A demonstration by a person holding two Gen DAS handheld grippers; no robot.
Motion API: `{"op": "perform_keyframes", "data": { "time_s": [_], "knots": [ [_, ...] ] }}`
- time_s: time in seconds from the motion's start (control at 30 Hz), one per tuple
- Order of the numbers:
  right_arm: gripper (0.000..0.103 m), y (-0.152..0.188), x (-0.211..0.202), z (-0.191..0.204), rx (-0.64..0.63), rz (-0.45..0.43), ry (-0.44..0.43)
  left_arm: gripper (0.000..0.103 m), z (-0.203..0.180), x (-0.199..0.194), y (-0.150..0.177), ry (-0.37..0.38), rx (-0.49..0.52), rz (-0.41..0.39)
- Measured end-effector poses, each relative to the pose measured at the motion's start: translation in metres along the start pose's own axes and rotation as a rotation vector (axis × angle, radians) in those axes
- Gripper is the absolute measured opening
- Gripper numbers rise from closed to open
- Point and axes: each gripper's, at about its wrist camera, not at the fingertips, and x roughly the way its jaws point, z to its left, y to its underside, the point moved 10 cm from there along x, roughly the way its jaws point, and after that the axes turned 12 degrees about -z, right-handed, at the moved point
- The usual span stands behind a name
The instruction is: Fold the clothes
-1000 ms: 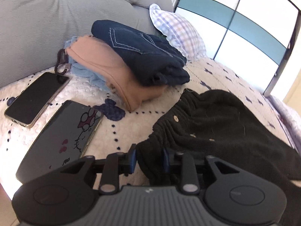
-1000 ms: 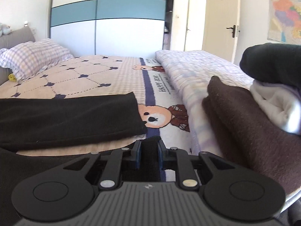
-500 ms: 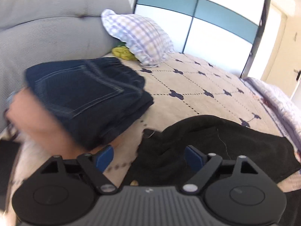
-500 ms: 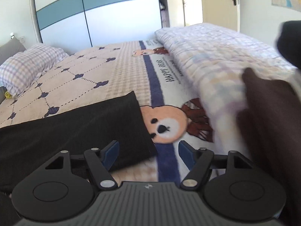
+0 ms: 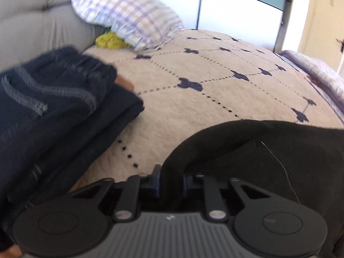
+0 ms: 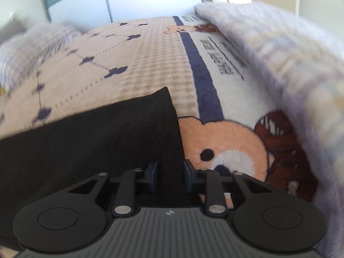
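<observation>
Black fabric of the garment lies across the near part of the bed; the left gripper is clenched on its bunched left edge, while the right gripper is closing its fingers over the garment's right edge, beside folded jeans.

- Right gripper low over the black garment, jaws closing with its right edge between the pads.
- Garment spread flat across the bedspread, one corner pointing away.
- Printed bear just right of the garment.
- Pale checked quilt bunched along the right, blurred.
</observation>
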Motion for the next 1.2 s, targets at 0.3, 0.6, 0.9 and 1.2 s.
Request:
{"op": "perform_keyframes", "data": {
  "time_s": [0.3,0.6,0.9,1.2],
  "knots": [
    [0.010,-0.066,-0.098,0.003,-0.231,-0.362,0.208,0.016,0.000,-0.031,-0.048,-0.013,-0.153,-0.194],
    [0.021,0.035,-0.052,-0.077,-0.085,-0.042,0.324,0.065,0.006,0.000,-0.017,-0.014,-0.158,-0.068],
    [0.069,-0.042,-0.021,-0.046,0.023,-0.121,0.085,0.074,0.014,-0.002,-0.026,-0.023,-0.140,-0.072],
    [0.053,-0.045,0.063,-0.010,0.029,-0.037,0.071,0.018,0.000,0.026,-0.009,0.014,-0.087,0.000]
  ]
}}
